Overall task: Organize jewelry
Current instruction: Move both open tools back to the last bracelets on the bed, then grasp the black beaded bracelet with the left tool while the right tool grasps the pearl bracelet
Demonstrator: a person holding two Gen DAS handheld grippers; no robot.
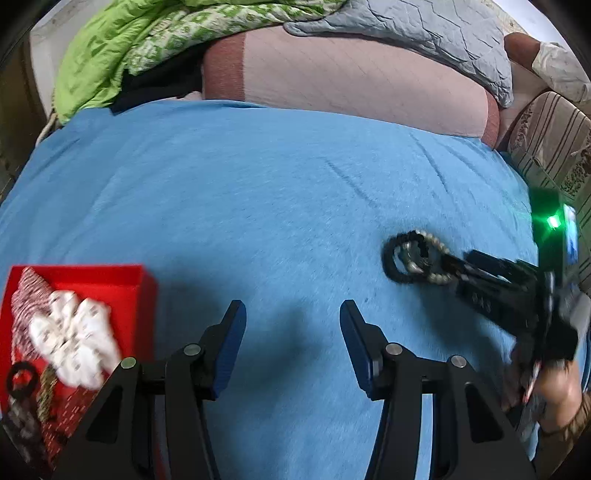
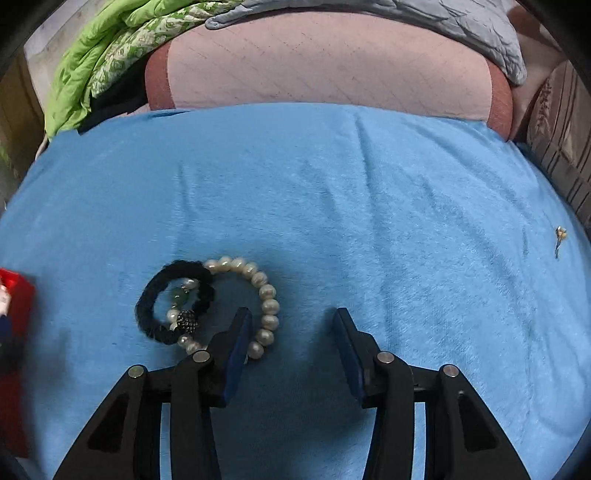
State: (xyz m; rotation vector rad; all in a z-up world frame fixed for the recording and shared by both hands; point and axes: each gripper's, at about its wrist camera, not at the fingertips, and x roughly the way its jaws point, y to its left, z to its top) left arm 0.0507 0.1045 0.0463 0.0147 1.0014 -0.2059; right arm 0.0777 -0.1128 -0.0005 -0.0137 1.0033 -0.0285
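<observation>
Nearest to us, our left gripper (image 1: 291, 314) hangs over the blue blanket (image 1: 258, 192) with its jaws spread wide and nothing between them. Just to its left sits the red box (image 1: 144, 291), cut off by the frame edge and partly hidden behind the gripper's frame; inside we make out a white cluster (image 1: 72, 341), a red-and-white striped piece (image 1: 27, 291) and a black ring (image 1: 20, 380), all smeared by blur so that we cannot tell what each is. Our right gripper (image 2: 293, 321) is likewise spread wide and holds nothing. Its left finger (image 2: 238, 343) covers part of the pearl bracelet (image 2: 264, 293), which lies flat on the blanket just beside and overlapping a black hair tie (image 2: 147, 306); a few smaller beads, one dark and sparkly, show inside the tie's loop. In the left wrist view the same pair appears blurred at the right gripper's tips, and we cannot say whether metal touches bead. A sliver of the red box shows at the far left of the right wrist view. Farther off, well apart to the right, a small earring (image 2: 560, 234) lies alone, too tiny to read. Beyond the blanket's edge lie a pink quilt (image 2: 325, 62), a green comforter (image 2: 92, 62) and a grey quilted cover (image 2: 480, 33), each cropped by the fisheye rim.
</observation>
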